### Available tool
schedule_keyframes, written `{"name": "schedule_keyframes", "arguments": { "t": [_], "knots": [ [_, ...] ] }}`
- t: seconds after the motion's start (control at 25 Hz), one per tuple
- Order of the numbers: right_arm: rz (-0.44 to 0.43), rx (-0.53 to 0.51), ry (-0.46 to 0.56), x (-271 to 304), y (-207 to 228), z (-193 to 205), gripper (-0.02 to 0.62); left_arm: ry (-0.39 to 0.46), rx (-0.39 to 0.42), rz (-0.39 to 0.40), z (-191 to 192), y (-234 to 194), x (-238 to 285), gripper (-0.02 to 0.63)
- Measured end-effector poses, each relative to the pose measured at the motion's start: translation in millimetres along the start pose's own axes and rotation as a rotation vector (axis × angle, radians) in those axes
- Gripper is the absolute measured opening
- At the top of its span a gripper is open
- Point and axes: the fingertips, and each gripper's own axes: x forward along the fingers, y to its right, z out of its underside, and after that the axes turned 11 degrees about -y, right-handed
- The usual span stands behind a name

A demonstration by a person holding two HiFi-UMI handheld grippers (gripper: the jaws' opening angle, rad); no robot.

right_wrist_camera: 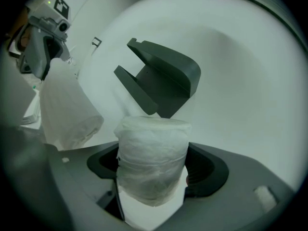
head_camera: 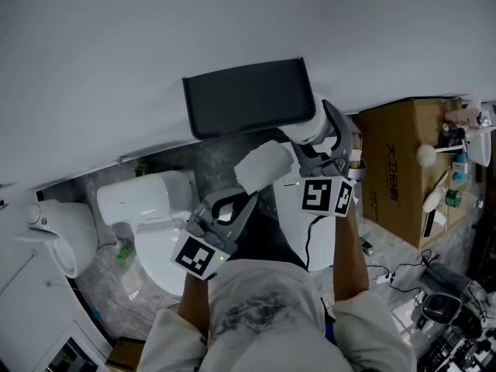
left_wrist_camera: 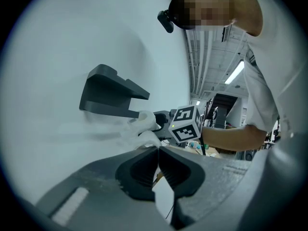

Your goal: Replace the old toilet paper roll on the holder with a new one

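Just below the holder [right_wrist_camera: 161, 81], at its lower right corner as the head view shows it, sits the roll [right_wrist_camera: 151, 143] – a white cylinder wrapped in thin crinkled paper, standing upright. The right gripper [right_wrist_camera: 154, 170] has it clamped: the jaws stand wide apart, one dark pad pressed against each side of the roll, with the top of the roll rising clear above them. That top comes very near the underside of the holder, though no view shows whether the two touch.

The holder itself is a dark plastic bracket with a flat lid, fixed to a pale wall [head_camera: 232, 22].

Lower and to the left of the holder, the left gripper [left_wrist_camera: 158, 150] has its jaws squeezed together, the ribbed pads meeting along a thin line. A limp piece of white paper [right_wrist_camera: 67, 105] hangs from those jaws – it droops like a soft sleeve, pinched only at one edge. From the head view this paper [head_camera: 263, 167] lies below the holder, just beside the roll and a little left of it.

Further from the holder, down and to the left, a white toilet [head_camera: 155, 208] stands on a grey speckled floor. Off to the right of the holder a brown cardboard box [head_camera: 407, 161] sits against the wall, with small bottles and other clutter beside it.
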Motion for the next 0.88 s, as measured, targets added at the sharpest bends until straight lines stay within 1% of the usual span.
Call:
{"name": "schedule_keyframes", "arguments": {
  "t": [0.28,0.44,0.68,0.88],
  "knots": [
    [0.026,-0.104,-0.012,2,-7,-11,0.382,0.013,-0.002,-0.006,0,-6,-7,0.014],
    [0.046,-0.164,-0.015,0,-14,-27,0.382,0.016,-0.004,-0.01,2,-11,-19,0.014],
    [0.063,-0.207,-0.015,0,-16,-35,0.383,0.021,-0.003,-0.017,2,-13,-21,0.014],
    [0.095,-0.266,-0.016,-5,-22,-46,0.383,0.022,0.001,-0.023,6,-14,-30,0.014]
  ]
}}
